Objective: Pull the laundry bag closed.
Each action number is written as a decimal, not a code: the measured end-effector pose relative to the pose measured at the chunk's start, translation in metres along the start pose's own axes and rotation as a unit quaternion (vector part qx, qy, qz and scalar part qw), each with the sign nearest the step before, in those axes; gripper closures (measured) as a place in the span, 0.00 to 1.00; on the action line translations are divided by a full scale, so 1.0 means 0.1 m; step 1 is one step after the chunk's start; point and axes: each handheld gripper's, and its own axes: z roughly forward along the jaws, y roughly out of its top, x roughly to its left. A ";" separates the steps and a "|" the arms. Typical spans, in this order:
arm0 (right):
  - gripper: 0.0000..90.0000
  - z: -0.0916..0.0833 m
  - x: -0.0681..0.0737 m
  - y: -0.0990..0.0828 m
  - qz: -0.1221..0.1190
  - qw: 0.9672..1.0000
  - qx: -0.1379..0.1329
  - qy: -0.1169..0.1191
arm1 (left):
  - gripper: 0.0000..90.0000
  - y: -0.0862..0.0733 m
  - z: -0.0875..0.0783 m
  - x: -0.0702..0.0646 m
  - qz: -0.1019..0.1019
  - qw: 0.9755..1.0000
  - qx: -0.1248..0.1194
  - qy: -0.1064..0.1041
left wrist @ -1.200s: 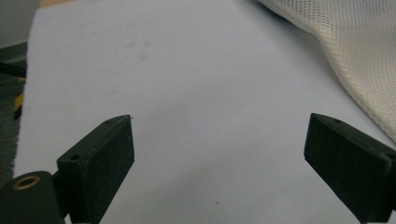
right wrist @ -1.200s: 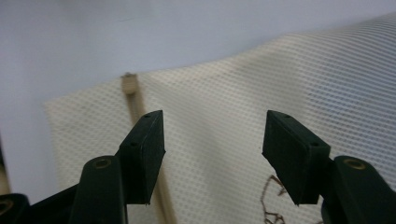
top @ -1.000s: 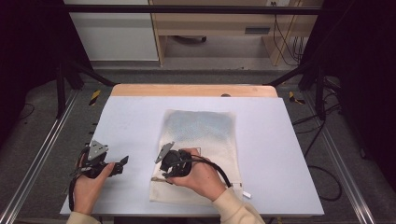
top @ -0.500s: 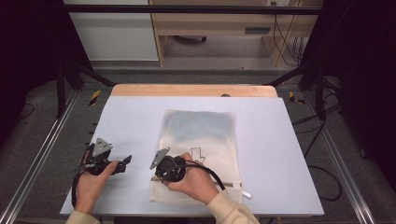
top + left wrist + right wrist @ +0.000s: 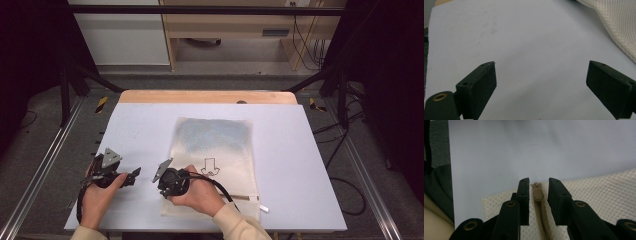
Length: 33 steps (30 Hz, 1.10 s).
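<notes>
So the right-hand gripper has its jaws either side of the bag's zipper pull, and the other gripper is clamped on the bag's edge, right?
Not quite. The right gripper does bracket the zipper pull of the mesh bag, but the left gripper holds nothing: the left gripper view shows its jaws wide apart over bare table, with the bag off to one side.

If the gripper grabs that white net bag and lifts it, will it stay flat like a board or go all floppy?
Probably floppy: the white mesh laundry bag is thin netting, and its edge already curves up softly in the left gripper view. It likely weighs little, since it lies nearly flat. The tan zipper pull between the right gripper fingers looks small, so pulling it might drag the whole bag along.
</notes>
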 end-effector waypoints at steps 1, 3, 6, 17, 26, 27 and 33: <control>0.80 0.03 -0.01 0.02 -0.004 1.000 0.005 0.000 | 0.10 0.00 0.00 -0.01 0.001 1.000 0.001 0.000; 0.80 0.06 -0.01 0.03 0.002 1.000 0.012 0.004 | 0.10 0.00 0.00 -0.01 0.002 1.000 0.001 -0.001; 0.81 0.09 -0.01 0.03 -0.004 1.000 0.021 0.005 | 0.10 0.01 0.00 -0.01 0.004 1.000 0.003 0.000; 0.91 0.10 -0.03 0.03 -0.002 0.999 0.037 0.011 | 0.12 0.01 -0.04 -0.04 0.000 1.000 0.004 -0.018; 0.91 -0.08 -0.06 0.06 -0.006 1.000 0.013 0.018 | 0.13 -0.04 -0.21 -0.05 -0.002 0.997 0.010 -0.071; 0.91 -0.12 -0.07 0.07 -0.007 1.000 0.007 0.019 | 0.12 -0.06 -0.25 -0.04 -0.007 0.997 0.010 -0.079; 0.91 -0.19 -0.10 0.06 -0.005 1.000 0.000 0.023 | 0.11 -0.06 -0.27 -0.09 -0.016 0.994 0.016 -0.103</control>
